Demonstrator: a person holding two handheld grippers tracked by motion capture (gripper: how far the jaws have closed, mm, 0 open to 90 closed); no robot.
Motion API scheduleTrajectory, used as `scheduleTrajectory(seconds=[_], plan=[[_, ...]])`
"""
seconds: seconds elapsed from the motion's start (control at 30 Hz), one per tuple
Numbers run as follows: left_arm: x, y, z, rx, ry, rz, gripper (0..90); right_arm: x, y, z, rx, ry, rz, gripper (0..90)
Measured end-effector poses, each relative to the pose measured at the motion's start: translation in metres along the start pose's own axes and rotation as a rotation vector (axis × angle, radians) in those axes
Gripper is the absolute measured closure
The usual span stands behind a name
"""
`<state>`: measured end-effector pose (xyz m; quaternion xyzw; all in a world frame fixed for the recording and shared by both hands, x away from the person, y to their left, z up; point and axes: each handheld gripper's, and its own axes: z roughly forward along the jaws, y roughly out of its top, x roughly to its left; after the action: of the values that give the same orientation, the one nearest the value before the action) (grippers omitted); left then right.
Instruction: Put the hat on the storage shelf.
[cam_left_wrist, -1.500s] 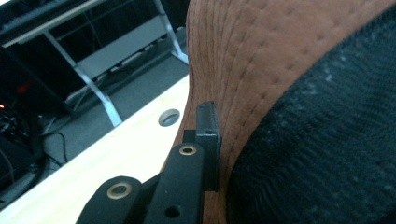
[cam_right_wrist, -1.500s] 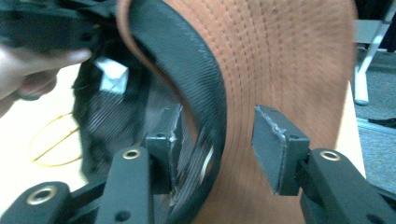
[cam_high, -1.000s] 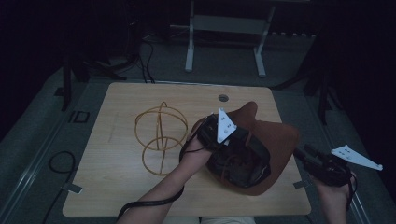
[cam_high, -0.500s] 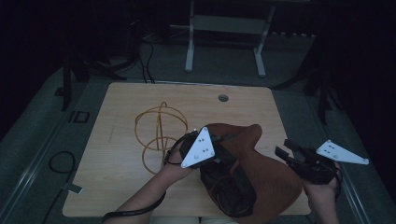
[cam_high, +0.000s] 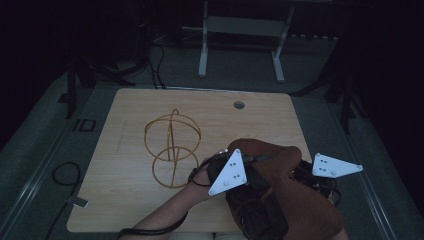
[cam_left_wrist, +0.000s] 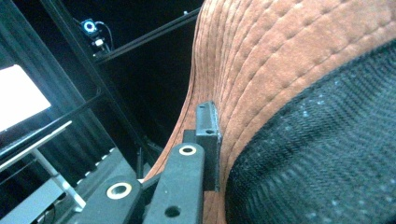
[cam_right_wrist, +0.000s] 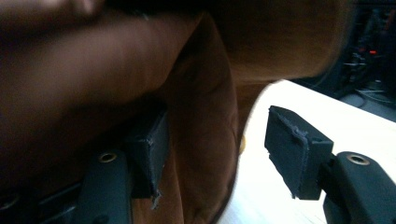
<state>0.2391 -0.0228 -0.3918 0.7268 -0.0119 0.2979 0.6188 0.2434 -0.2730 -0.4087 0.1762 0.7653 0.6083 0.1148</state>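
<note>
High view: the hat (cam_high: 295, 200) lay at lower right of the desk (cam_high: 130, 110), beside a wire stand (cam_high: 172, 147); dim room.

Left view: left tongs (cam_left_wrist: 208, 140) clenched on the soft, light brim.

Right view: right tongs (cam_right_wrist: 219, 149), just opening, straddled the brim unpressed.

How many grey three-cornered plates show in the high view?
2: one grey three-cornered plate atop the left gripper at the brown suede hat's left; the other plate at the hat's right.
</note>
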Motion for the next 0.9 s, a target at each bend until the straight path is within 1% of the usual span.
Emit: scheduleTrajectory(seconds=[0.1,0.17,0.23,0.3,0.33,0.4,0.43,0.47,0.5,0.53,0.57,0.6,0.63,0.7,0.73,0.8,0.87,0.9], plan=[[-0.002,0.000,0.004,-0.008,-0.001,-0.001,87.1,0.003,0.001,0.008,-0.010,0.039,-0.020,38.4],[-0.002,0.001,0.006,-0.011,0.004,-0.016,87.1,0.001,0.003,0.010,-0.032,0.047,-0.003,38.5],[-0.003,0.002,0.007,-0.014,0.028,-0.011,87.1,0.000,0.005,0.011,-0.051,0.047,0.007,39.0],[-0.003,0.004,0.009,-0.015,0.028,-0.013,87.0,-0.002,0.006,0.015,-0.073,0.055,0.035,39.6],[-0.003,0.005,0.009,-0.018,0.040,-0.001,87.0,-0.002,0.006,0.016,-0.082,0.058,0.035,40.6],[-0.003,0.007,0.009,-0.018,0.037,0.003,87.0,-0.003,0.007,0.017,-0.090,0.066,0.036,41.9],[-0.003,0.008,0.009,-0.018,0.042,0.004,86.9,-0.005,0.007,0.018,-0.094,0.098,0.049,51.3],[-0.003,0.008,0.009,-0.014,0.040,0.005,86.9,-0.006,0.007,0.019,-0.095,0.120,0.054,55.1],[-0.001,0.008,0.009,-0.010,0.040,0.002,86.8,-0.006,0.007,0.020,-0.095,0.129,0.059,60.0],[-0.002,0.009,0.009,-0.006,0.042,0.003,86.8,-0.006,0.007,0.019,-0.095,0.122,0.054,69.9],[-0.002,0.009,0.009,-0.001,0.043,0.011,86.7,-0.005,0.007,0.019,-0.090,0.111,0.040,73.6],[-0.001,0.009,0.009,0.001,0.039,0.012,86.0,-0.006,0.008,0.019,-0.086,0.112,0.045,80.7],[0.000,0.010,0.009,0.003,0.030,0.004,84.5,-0.006,0.007,0.018,-0.084,0.122,0.052,85.1],[0.000,0.011,0.009,0.005,0.024,0.002,82.6,-0.006,0.007,0.016,-0.084,0.119,0.044,87.2],[0.000,0.012,0.010,0.008,0.026,-0.004,80.0,-0.006,0.007,0.015,-0.086,0.124,0.043,87.5],[0.003,0.014,0.010,0.015,0.019,-0.032,72.9,-0.007,0.007,0.014,-0.093,0.137,0.053,87.8],[0.006,0.015,0.009,0.014,0.021,-0.043,65.1,-0.006,0.007,0.012,-0.095,0.132,0.051,87.9],[0.006,0.016,0.009,0.011,0.021,-0.047,63.1,-0.006,0.008,0.011,-0.098,0.132,0.051,87.9]])
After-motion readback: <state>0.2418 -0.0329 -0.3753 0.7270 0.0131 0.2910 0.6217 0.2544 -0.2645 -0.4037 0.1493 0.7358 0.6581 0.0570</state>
